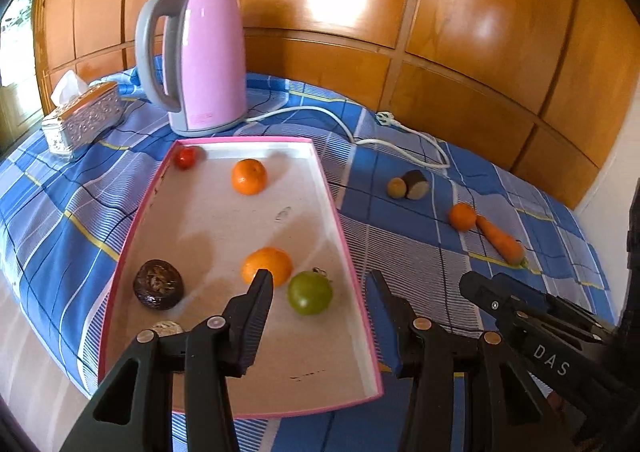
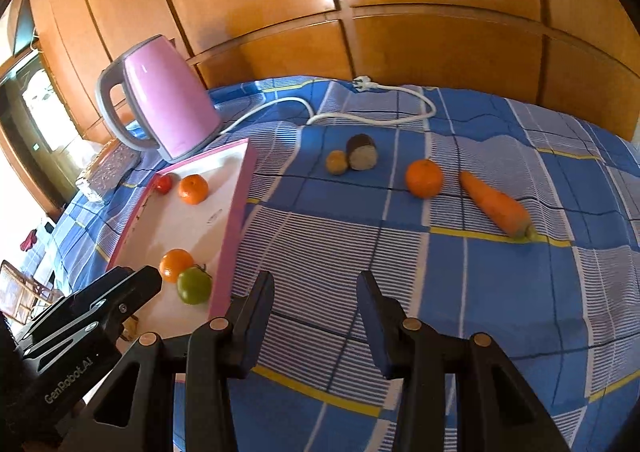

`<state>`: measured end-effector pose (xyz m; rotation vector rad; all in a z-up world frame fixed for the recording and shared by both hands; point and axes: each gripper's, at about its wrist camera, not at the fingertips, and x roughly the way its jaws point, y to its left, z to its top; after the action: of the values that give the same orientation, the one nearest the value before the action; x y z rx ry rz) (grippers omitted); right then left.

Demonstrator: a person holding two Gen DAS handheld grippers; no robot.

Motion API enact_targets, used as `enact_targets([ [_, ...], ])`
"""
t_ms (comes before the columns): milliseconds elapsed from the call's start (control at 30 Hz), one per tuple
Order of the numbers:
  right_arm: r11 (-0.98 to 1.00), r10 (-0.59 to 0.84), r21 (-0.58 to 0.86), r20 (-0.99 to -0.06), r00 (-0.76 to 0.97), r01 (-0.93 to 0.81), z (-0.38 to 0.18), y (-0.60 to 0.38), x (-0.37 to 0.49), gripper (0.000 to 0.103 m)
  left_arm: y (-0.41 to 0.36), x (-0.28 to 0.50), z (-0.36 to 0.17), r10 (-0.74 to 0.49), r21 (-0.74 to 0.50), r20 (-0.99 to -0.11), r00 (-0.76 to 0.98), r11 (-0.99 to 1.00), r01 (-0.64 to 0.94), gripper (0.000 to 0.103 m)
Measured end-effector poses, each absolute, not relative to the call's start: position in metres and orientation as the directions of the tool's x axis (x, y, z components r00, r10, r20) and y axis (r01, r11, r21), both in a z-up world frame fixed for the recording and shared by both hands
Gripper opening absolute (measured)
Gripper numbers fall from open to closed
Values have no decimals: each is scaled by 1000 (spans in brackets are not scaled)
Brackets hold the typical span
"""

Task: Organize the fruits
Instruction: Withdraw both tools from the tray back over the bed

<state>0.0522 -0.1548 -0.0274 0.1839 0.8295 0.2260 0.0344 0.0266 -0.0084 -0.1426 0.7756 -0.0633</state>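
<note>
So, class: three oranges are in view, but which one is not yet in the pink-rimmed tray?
The orange lying on the blue checked cloth, right beside the carrot. The other two oranges already sit inside the tray.

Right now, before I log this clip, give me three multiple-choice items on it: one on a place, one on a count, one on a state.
1. Where does the carrot lie?
A. In the tray
B. On the checked cloth, outside the tray
C. Beside the tissue box

2. How many orange citrus fruits are inside the pink-edged tray?
A. Two
B. Three
C. Four

3. What is between the fingers of the right gripper?
A. The green tomato
B. An orange
C. Nothing

Answers:
1 B: the carrot rests on the blue cloth next to a loose orange, well clear of the tray.
2 A: one orange near the far end and one near the green tomato.
3 C: only cloth shows through the gap between its fingers.
</note>
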Motion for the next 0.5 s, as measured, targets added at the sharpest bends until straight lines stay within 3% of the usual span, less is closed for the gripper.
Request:
enact_targets([
  [500, 967, 218, 250, -721, 658, -47, -36, -187, 48, 43, 6, 35, -13, -133, -135, -706, 696, 989, 52, 49],
])
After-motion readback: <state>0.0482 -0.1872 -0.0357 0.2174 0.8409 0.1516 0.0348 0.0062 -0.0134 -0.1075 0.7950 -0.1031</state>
